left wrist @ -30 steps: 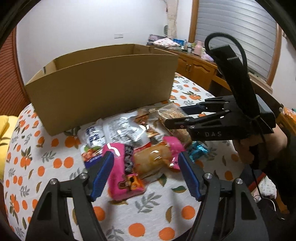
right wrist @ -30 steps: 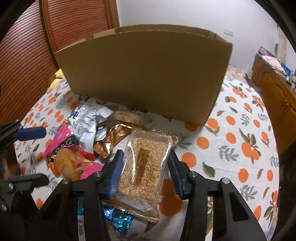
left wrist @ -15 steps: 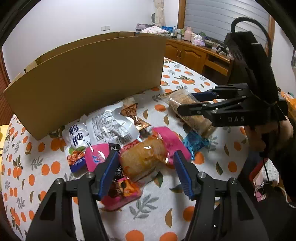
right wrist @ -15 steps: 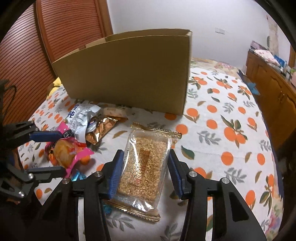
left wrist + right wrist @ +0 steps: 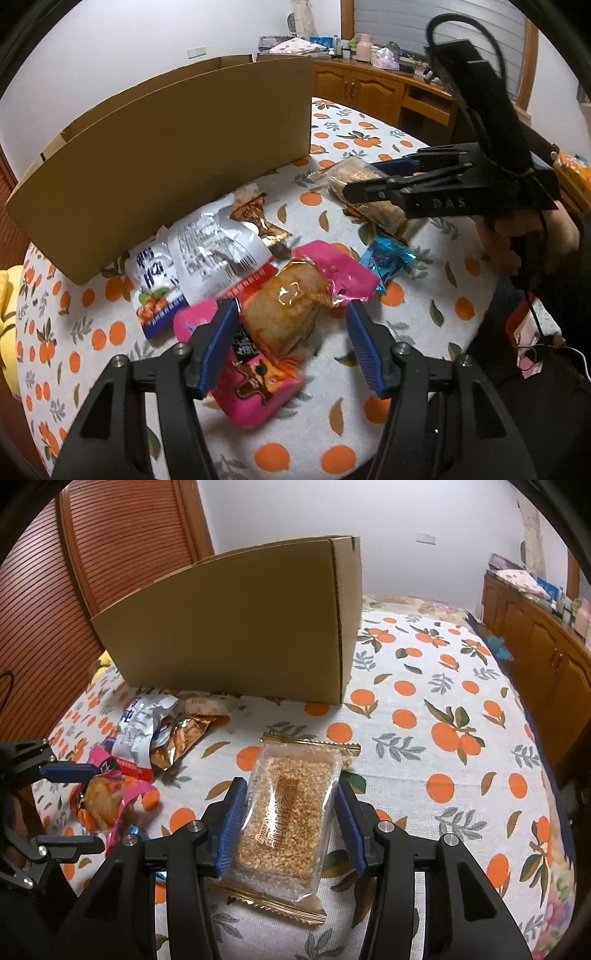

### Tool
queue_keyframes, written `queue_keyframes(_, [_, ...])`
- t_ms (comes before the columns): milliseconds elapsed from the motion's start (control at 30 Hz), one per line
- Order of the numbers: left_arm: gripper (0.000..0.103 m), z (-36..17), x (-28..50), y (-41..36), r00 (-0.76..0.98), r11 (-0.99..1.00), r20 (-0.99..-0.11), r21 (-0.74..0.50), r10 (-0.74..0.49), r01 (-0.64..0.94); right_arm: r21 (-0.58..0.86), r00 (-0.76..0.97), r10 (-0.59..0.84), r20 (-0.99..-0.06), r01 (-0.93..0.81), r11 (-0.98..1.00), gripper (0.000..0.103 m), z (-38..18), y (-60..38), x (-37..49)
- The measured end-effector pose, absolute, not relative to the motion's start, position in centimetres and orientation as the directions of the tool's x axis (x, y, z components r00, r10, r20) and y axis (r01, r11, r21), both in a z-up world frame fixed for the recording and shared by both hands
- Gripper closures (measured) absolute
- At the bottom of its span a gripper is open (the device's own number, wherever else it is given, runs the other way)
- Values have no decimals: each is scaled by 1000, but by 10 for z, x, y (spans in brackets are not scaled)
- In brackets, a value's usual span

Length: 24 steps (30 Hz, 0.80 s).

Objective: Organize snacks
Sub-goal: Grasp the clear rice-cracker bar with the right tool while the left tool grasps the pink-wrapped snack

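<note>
A tall cardboard box (image 5: 166, 147) stands at the back of the table; it also shows in the right wrist view (image 5: 236, 627). My left gripper (image 5: 291, 332) is open around a pink-wrapped bread snack (image 5: 291, 310) that lies on a pink packet (image 5: 255, 395). My right gripper (image 5: 288, 819) is open around a clear sesame-bar packet (image 5: 288, 812) lying on the cloth; the packet also shows in the left wrist view (image 5: 373, 206). White packets (image 5: 199, 254), a brown foil packet (image 5: 258, 221) and a blue candy (image 5: 384, 258) lie between.
The table wears a white cloth with orange prints (image 5: 443, 738). A wooden cabinet (image 5: 546, 653) stands at the right, a slatted wooden door (image 5: 74, 572) at the left. The table's front edge is close below both grippers.
Both grippers have drawn apart, the right one dragging the sesame-bar packet away to the right of the pile. The left gripper's jaws have narrowed around the bread snack.
</note>
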<state>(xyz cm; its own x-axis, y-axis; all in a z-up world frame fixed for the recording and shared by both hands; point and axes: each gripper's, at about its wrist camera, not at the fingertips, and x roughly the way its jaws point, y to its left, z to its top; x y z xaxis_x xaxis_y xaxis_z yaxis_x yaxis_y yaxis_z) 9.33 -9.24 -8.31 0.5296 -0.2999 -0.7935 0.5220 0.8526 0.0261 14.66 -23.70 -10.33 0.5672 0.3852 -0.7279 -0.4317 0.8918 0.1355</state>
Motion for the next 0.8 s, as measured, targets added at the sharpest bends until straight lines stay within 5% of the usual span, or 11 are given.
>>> queue_keyframes(367, [41,-93,115,-89,496,856,-818,9,-291,517,122,578,373,-726,-425,897,54,-105,-235,145])
queue_keyframes(533, [55,-90,110,-87,509,860,-805,-1,-303,510,127,569,375,-732,-426,896,53,-107,-235,147])
queue_keyframes(800, [63,-87,100,-81,538,875,-778,-30,-323,483,126,564,374,-736,-429,894,52,-108,-234,147])
